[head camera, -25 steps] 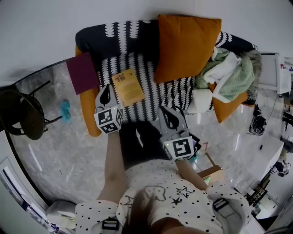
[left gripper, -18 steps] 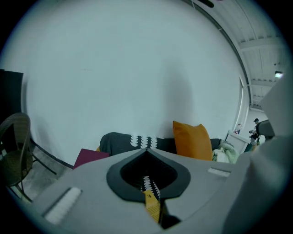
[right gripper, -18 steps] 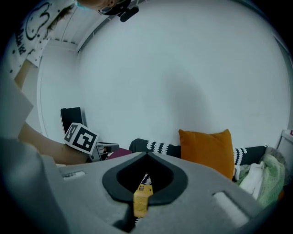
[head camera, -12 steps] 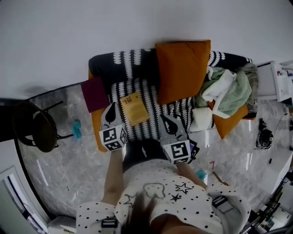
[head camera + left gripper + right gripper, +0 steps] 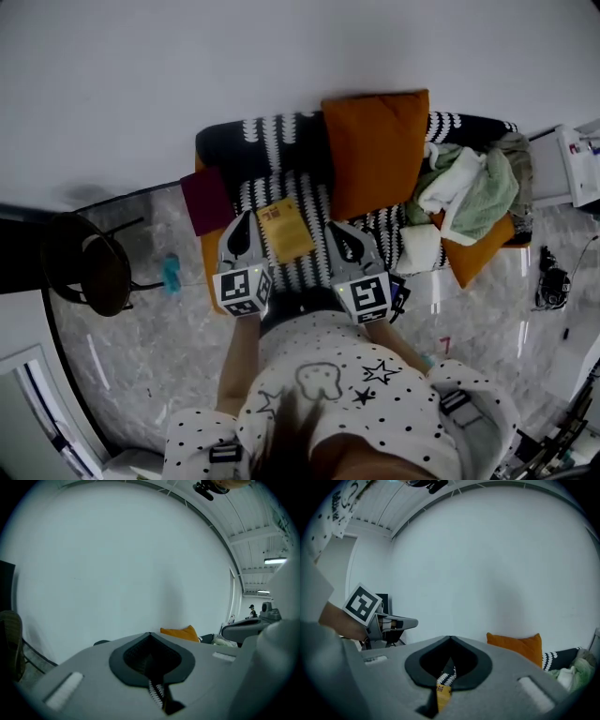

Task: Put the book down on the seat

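A yellow book [image 5: 285, 230] lies flat on the black-and-white striped seat [image 5: 315, 251] of the sofa, and neither gripper touches it. My left gripper [image 5: 245, 218] hangs just left of the book, over the seat's front edge, shut and empty. My right gripper [image 5: 335, 228] hangs just right of it, also shut with nothing held. In the left gripper view the jaws [image 5: 150, 633] meet against a bare wall. Through the slit below the closed jaws [image 5: 450, 638] in the right gripper view, a strip of the book [image 5: 443, 693] and striped cover shows.
An orange cushion [image 5: 375, 150] leans on the sofa back. A heap of green and white clothes [image 5: 469, 192] fills the right end. A maroon pad [image 5: 207, 200] rests on the left armrest. A dark stool [image 5: 89, 272] and a blue object [image 5: 171, 274] are on the marble floor at left.
Both grippers have drawn back from the sofa toward the person, and the head view has pulled away. The book stays put on the seat.
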### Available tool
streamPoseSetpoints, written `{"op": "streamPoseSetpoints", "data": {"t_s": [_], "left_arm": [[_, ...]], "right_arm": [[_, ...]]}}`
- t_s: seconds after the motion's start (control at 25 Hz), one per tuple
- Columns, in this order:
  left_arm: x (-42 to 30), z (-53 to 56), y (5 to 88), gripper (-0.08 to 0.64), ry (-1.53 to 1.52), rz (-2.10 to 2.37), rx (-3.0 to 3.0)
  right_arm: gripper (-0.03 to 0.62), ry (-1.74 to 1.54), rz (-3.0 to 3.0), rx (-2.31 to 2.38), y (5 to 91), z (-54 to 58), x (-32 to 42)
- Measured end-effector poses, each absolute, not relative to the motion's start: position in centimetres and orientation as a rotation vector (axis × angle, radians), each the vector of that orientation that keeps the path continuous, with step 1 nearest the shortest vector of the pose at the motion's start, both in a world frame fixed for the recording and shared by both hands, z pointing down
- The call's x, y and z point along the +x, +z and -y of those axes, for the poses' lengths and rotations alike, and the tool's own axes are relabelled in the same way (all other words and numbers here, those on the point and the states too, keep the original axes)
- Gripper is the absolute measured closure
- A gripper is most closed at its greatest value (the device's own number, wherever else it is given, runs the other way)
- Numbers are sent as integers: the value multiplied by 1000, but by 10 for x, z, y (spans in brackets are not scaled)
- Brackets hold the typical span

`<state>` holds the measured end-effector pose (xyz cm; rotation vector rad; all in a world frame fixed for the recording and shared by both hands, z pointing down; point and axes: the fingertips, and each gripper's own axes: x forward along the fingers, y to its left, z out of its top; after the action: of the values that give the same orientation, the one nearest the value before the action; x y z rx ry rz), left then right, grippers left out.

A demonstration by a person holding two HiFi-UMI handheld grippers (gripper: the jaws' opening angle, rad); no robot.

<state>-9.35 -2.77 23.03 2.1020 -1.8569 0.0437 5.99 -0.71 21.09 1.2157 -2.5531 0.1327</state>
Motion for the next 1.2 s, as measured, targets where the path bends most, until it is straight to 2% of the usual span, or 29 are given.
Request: {"op": "streamPoseSetpoints", "data": {"t_s": [0.64, 1.2], "left_arm": [[-83, -8, 154, 558, -73, 1889, 2238], [-74, -19, 166, 558, -100, 1813, 2227]], "right_arm": [[598, 28, 2592, 1206, 186, 11, 50], [597, 5, 2624, 1117, 185, 8, 29]]}}
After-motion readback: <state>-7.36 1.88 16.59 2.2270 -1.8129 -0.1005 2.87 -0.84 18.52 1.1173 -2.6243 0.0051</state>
